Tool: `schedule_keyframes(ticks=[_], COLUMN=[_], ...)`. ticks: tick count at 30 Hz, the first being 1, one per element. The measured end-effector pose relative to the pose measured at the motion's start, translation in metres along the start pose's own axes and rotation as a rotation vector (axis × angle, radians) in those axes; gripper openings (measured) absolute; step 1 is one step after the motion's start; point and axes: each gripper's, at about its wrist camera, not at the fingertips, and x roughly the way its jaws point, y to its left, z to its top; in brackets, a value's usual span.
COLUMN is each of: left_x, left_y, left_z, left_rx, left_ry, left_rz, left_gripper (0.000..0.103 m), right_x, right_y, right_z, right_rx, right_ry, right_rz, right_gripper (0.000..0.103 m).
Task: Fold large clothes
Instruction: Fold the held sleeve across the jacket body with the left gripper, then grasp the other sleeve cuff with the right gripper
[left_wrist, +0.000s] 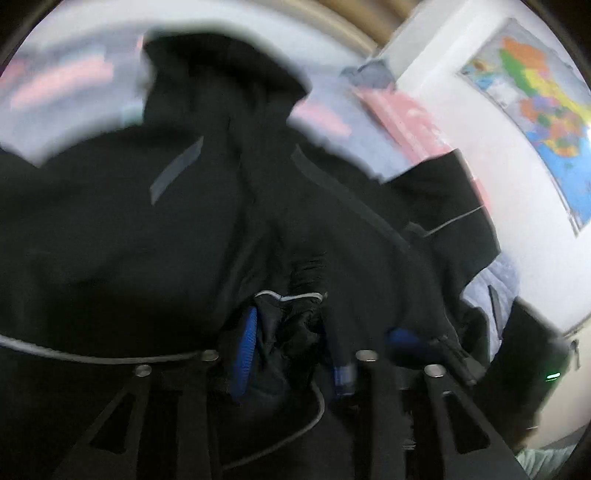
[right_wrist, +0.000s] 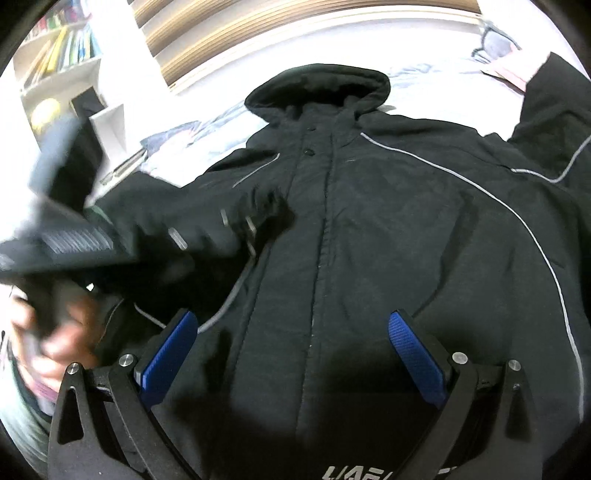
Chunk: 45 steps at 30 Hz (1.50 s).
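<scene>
Your left gripper (left_wrist: 291, 332) is clamped on a bunched sleeve cuff (left_wrist: 295, 314) over the chest of the black jacket (right_wrist: 369, 229) lying flat on the bed (right_wrist: 424, 85). The right gripper (right_wrist: 291, 354) hangs spread wide and empty above the jacket's hem. The thick cuff could slip out — the fold would fall askew.

Partly cut-off grey lettering on jacket (right_wrist: 369, 240) hem, not legible

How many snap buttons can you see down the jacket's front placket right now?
2, both in the right wrist view: one snap button just under the hood, another right below it on the black jacket. More may be hidden; the left view is too blurred.
</scene>
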Motion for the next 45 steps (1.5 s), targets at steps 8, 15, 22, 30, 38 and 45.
schedule_keyframes(ticks=[8,15,22,30,38,45], left_x=[-0.081,-0.172,-0.2,-0.209,-0.138,-0.016], left_y=[-0.002,0.011,0.065,0.049,0.006,0.022], left_z=[-0.006,-0.028,-0.047,-0.041,-0.004,0.003], left_rx=[-0.065,-0.026,-0.194,-0.102,0.02,-0.006], left_ry=[-0.154,-0.321,-0.372,-0.417,-0.304,-0.003], left_rz=[-0.199,-0.035,0.094,0.159,0.224,0.408], left_gripper=[0.072,0.074,0.074,0.074,0.074,0.074], right_x=[0.002,0.03,0.061,-0.03,-0.088,-0.042], right_y=[0.012,0.03,0.057,0.04,-0.063,-0.14], right_z=[0.013,0.055,0.064,0.092,0.103,0.077], right_rx=[-0.029,-0.014,-0.09,-0.147,-0.086,0.018], right_ry=[0.093,0.214,0.213,-0.021,-0.055,0.164], right_rz=[-0.015,0.03,0.021,-0.04,-0.25,-0.285], right_gripper=[0.103,0.103,0.047,0.038,0.038,0.042])
